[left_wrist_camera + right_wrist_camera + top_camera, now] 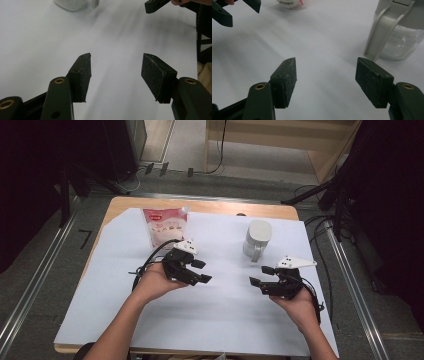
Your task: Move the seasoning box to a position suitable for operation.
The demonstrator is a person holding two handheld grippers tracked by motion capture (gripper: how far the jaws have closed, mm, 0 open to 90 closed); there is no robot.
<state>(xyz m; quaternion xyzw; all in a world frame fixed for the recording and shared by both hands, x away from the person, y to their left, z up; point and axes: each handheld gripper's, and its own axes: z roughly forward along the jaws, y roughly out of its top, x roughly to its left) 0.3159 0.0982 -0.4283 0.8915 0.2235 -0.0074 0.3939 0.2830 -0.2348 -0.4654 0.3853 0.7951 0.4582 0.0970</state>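
A pink and white pouch (164, 225) stands upright at the back left of the white sheet (220, 305). A grey lidded jug (256, 240) with a handle stands at the back right; it shows large in the right gripper view as the jug (398, 30), with white grains behind its clear wall. My left gripper (201, 271) hovers open in front of the pouch, pointing right, nothing between its jaws (116, 75). My right gripper (261, 275) hovers open in front of the jug, pointing left, jaws empty (325, 80). The two grippers face each other across a gap.
The wooden table's edge (200, 206) shows beyond the sheet. Metal rails (350, 285) run along both sides of the table. Black stands and cables (325, 195) crowd the floor at the back. The right gripper's fingertip (155, 5) shows far off in the left gripper view.
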